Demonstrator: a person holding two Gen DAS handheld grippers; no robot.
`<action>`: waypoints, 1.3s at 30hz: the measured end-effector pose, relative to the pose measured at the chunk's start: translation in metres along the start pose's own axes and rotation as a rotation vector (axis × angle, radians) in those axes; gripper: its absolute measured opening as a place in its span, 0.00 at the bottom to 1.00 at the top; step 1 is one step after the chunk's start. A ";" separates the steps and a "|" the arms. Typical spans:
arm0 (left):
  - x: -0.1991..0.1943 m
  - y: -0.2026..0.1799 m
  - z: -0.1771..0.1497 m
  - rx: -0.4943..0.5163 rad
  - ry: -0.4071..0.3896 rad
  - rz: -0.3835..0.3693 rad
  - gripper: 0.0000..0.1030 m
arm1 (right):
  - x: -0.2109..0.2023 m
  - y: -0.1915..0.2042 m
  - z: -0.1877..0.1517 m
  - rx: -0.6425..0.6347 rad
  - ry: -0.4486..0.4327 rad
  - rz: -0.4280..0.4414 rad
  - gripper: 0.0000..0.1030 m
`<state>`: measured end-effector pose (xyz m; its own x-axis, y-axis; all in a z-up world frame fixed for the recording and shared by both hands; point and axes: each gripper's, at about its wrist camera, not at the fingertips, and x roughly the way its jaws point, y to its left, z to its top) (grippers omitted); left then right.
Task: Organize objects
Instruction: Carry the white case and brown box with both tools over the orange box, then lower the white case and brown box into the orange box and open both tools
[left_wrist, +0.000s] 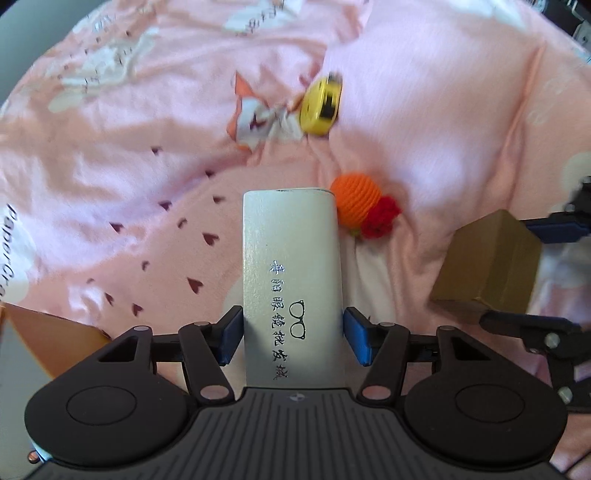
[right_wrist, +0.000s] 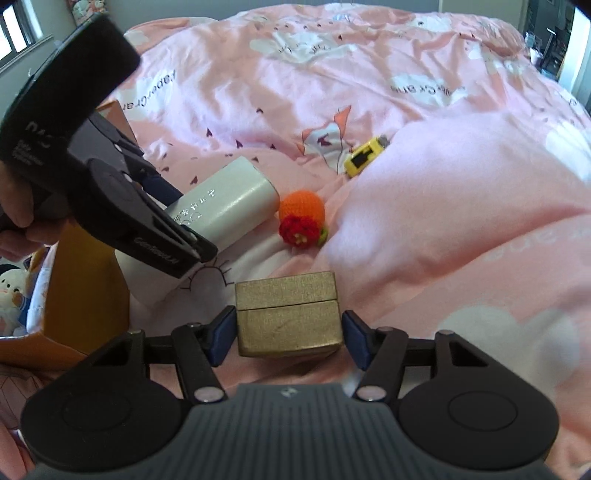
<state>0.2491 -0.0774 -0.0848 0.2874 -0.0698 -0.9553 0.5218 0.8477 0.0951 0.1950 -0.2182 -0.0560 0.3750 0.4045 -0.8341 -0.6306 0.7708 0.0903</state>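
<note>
two grippers over a pink duvet (right_wrist: 424, 155): left gripper (left_wrist: 293, 338) clamps a white case (left_wrist: 291, 273), held above the bedding; right gripper (right_wrist: 288, 338) pinches a gold box (right_wrist: 288, 317). orange ball (right_wrist: 301, 206) beside the case; yellow tape (right_wrist: 364, 157) beyond.

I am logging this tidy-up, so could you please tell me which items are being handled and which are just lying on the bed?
In hand:
glasses case, left gripper
gold box, right gripper

Lying about:
crochet orange
yellow tape measure
orange cardboard box
</note>
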 end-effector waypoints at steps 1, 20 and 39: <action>-0.009 0.001 0.001 0.001 -0.016 -0.010 0.65 | -0.004 0.000 0.002 -0.015 -0.008 0.002 0.61; -0.156 0.080 -0.084 0.118 -0.072 0.191 0.65 | -0.066 0.101 0.090 -0.454 -0.238 0.253 0.61; -0.052 0.124 -0.147 0.452 0.121 0.262 0.66 | 0.019 0.221 0.124 -1.269 -0.197 0.239 0.60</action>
<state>0.1804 0.1084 -0.0650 0.3736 0.1974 -0.9063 0.7467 0.5156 0.4201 0.1473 0.0211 0.0158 0.1895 0.6141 -0.7662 -0.8520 -0.2850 -0.4391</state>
